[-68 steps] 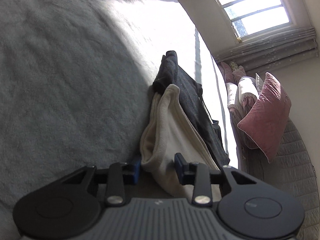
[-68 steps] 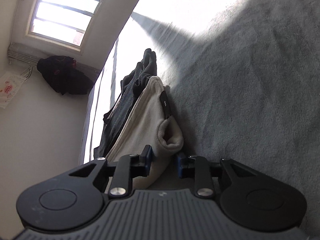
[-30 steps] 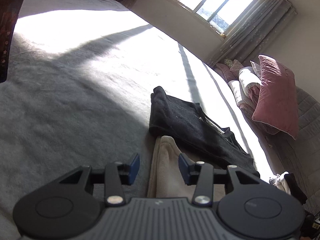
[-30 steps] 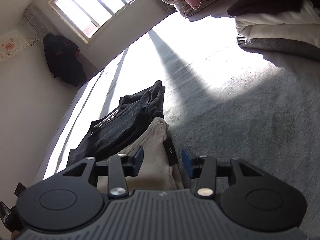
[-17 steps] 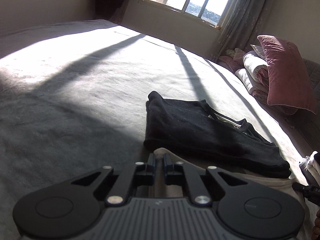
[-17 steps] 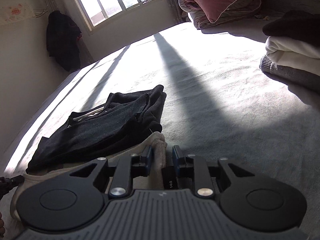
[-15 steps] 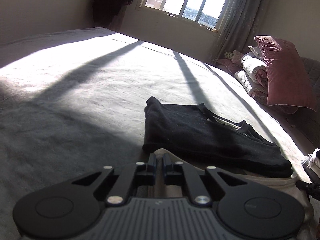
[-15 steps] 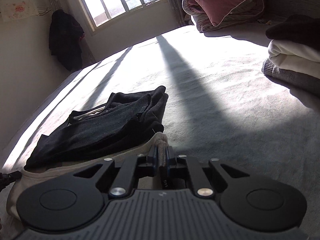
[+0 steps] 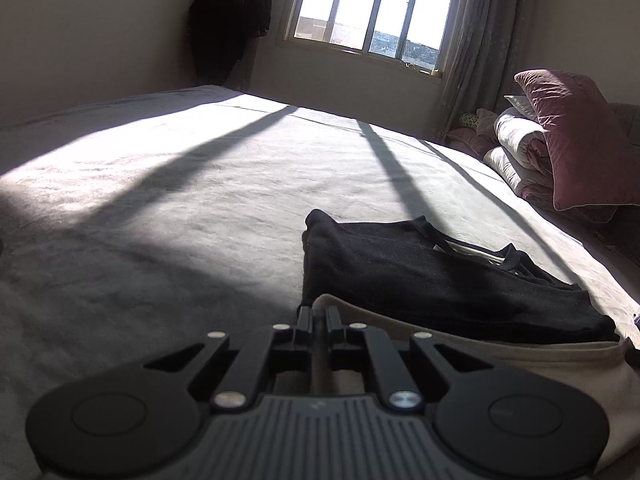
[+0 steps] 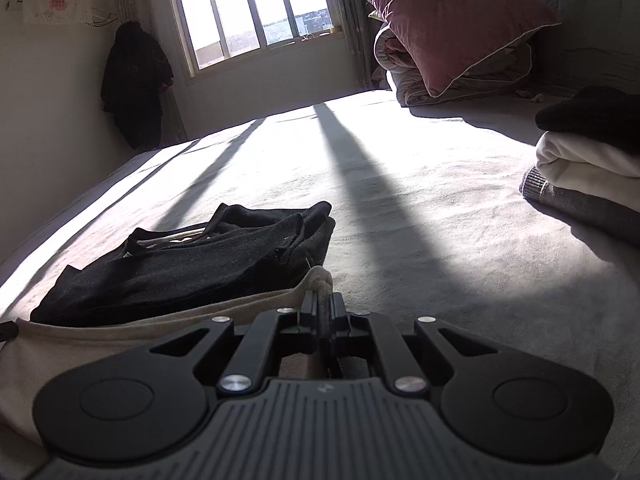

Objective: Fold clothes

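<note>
Left wrist view: I am seeing my left claw [image 9: 319, 322] clenching the beige garment [image 9: 500, 364], right claw [image 10: 325, 318] pinching its other corner; the dark top [image 9: 420, 276] lying just ahead risks sliding off if I am tugging unevenly.

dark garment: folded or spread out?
Folded. The dark garment lies as a compact layered rectangle on the beige cloth, doubled edges stacked at its right corner in the right wrist view.

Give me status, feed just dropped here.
Left gripper and right gripper: jaws shut on beige garment corners. Black garment lies on its far part. Nothing blocking on bed.
</note>
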